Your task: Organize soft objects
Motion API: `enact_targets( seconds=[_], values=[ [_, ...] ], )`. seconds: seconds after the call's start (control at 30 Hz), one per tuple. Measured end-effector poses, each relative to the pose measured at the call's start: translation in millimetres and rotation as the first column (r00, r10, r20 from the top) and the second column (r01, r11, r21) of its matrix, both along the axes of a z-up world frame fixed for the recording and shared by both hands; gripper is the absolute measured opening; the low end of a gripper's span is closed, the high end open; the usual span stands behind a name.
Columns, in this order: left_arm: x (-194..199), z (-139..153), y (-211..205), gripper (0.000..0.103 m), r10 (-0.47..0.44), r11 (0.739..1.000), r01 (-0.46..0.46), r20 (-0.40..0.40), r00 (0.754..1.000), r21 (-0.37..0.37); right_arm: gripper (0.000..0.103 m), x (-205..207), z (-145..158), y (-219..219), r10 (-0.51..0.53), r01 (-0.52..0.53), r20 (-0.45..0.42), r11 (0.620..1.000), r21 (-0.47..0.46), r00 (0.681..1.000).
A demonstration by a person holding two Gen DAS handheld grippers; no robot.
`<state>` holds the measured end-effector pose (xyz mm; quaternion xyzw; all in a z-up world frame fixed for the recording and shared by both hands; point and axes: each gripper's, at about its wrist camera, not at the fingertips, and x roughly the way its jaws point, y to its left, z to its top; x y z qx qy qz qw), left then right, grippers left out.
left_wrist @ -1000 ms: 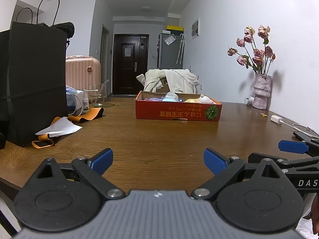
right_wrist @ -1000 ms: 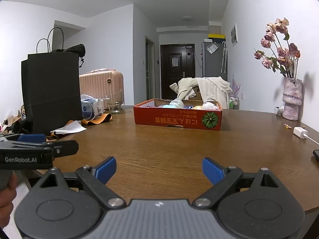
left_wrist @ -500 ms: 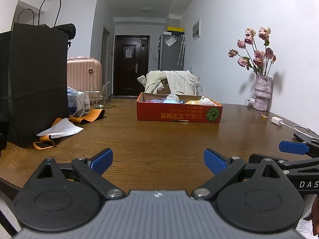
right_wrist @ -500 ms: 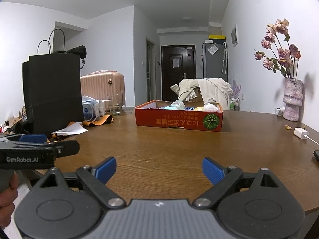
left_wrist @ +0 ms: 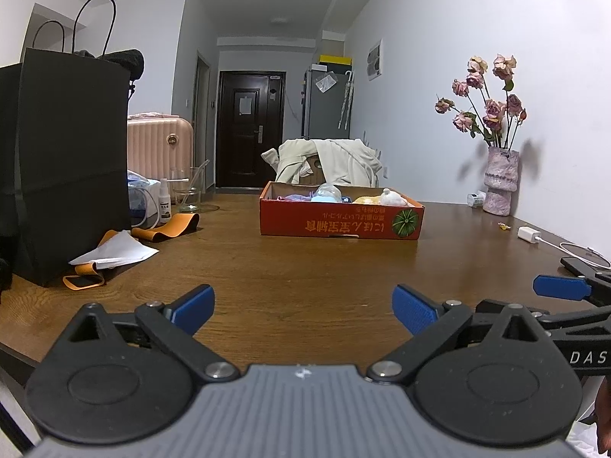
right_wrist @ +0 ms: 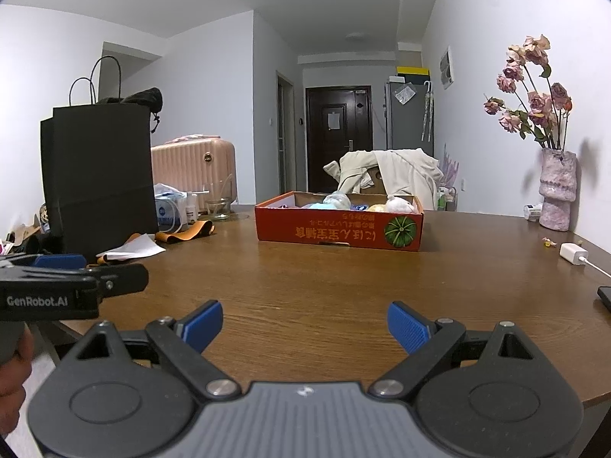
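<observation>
Both grippers, left [left_wrist: 303, 307] and right [right_wrist: 304, 324], hang spread and empty over the near table [right_wrist: 324, 286]; the soft toys [right_wrist: 399, 204] lie in the red box [right_wrist: 340, 231] well ahead. I judge this fits either approaching or backing off

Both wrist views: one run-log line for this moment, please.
left gripper: open, empty | right gripper: open, empty | red box: soft toys inside, untouched

Both wrist views: low at the counter's [left_wrist: 305, 267] near edge, facing forward; shared: red cardboard box [right_wrist: 340, 225], well ahead.
</observation>
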<state>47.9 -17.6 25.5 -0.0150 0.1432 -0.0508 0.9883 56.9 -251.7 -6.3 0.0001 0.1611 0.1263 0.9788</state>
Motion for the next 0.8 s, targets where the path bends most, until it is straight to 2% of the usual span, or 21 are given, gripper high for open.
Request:
enact_targets(
  seconds=[0.8],
  values=[
    [-4.5,12.9,-0.3,0.103,-0.002,1.0,0.001,0.065,0.998,0.015,0.093,4.7,13.1,2.5,0.008,-0.008,0.028,1.0,0.002,1.0]
  ],
)
